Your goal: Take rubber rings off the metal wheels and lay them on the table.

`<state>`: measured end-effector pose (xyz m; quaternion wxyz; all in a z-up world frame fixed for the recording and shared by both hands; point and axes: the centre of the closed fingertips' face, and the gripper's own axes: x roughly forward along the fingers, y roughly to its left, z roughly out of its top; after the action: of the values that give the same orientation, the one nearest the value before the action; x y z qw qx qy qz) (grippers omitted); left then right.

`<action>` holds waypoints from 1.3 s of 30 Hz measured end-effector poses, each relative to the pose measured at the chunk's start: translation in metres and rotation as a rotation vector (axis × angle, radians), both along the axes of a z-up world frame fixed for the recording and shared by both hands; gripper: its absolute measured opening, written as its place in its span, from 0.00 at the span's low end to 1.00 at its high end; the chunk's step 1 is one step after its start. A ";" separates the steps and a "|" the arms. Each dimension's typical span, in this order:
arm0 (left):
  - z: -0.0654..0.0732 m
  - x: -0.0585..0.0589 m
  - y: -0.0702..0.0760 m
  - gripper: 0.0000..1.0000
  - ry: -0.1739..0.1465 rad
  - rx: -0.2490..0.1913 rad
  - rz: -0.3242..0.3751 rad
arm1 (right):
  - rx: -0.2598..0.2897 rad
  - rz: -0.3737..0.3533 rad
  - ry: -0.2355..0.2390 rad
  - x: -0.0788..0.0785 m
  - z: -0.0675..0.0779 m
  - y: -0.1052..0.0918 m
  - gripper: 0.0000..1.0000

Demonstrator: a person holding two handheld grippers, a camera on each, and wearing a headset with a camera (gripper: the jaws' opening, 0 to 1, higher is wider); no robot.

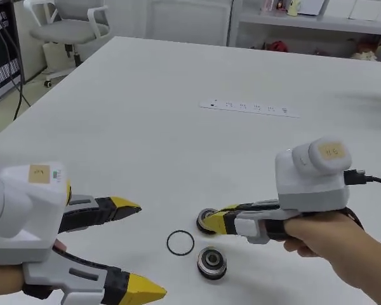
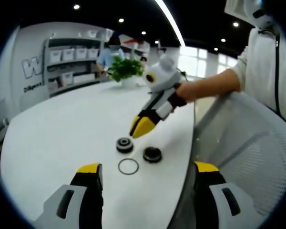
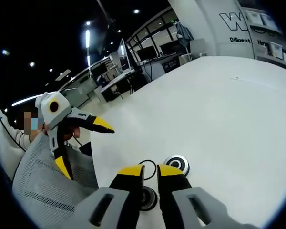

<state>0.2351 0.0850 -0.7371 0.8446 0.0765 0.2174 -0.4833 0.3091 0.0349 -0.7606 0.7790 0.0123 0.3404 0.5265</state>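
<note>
Closest in, by the desk's (image 1: 146, 114) front edge toward the left corner: left tool (image 1: 151, 250) spread wide open, holding nothing. Just past that, also near the front edge, a metal wheel (image 1: 211, 262) sitting flat, and just beside it one rubber ring (image 1: 180, 243) lying loose on the desk, so calling that one done. Next up, right tool (image 1: 211, 222) with jaws pinched nearly together, tips right at the second wheel (image 1: 203, 219); can't tell whether gripping anything. Guessing roughly halfway: one ring off, at least one more to peel and lay down. No telling about a ring on the nearer wheel. Farther out, mid-desk, a power strip (image 1: 247, 107).
</note>
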 end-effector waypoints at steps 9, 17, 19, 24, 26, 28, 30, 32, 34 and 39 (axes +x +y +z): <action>0.001 0.000 0.000 0.78 -0.003 0.000 -0.001 | 0.002 0.052 -0.041 -0.003 0.010 -0.012 0.18; -0.001 -0.002 -0.002 0.78 0.009 0.005 -0.009 | -0.083 0.189 -0.096 -0.017 -0.006 -0.024 0.24; -0.002 -0.003 -0.002 0.78 0.013 0.005 -0.010 | -0.094 0.218 -0.101 -0.021 -0.008 -0.025 0.25; -0.003 -0.003 -0.002 0.77 0.015 0.006 -0.016 | -0.139 0.295 -0.121 -0.031 -0.017 -0.027 0.28; -0.003 -0.004 -0.002 0.77 0.015 0.005 -0.022 | -0.162 0.321 -0.127 -0.034 -0.022 -0.029 0.28; -0.002 -0.004 -0.003 0.77 0.011 0.000 -0.030 | -0.175 0.338 -0.128 -0.037 -0.025 -0.029 0.28; 0.002 -0.004 -0.005 0.77 0.015 -0.023 -0.034 | -0.187 0.351 -0.130 -0.039 -0.028 -0.030 0.28; 0.008 -0.005 -0.009 0.77 0.028 -0.065 -0.037 | -0.198 0.360 -0.134 -0.039 -0.031 -0.031 0.28; 0.013 -0.004 -0.011 0.77 0.026 -0.075 -0.041 | -0.206 0.369 -0.132 -0.040 -0.033 -0.032 0.28; 0.040 -0.003 -0.029 0.77 0.008 -0.152 -0.078 | -0.216 0.380 -0.135 -0.041 -0.035 -0.033 0.28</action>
<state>0.2323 0.0563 -0.6974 0.8277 0.0184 0.1803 -0.5312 0.2680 0.0020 -0.7958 0.6836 -0.1705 0.3382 0.6238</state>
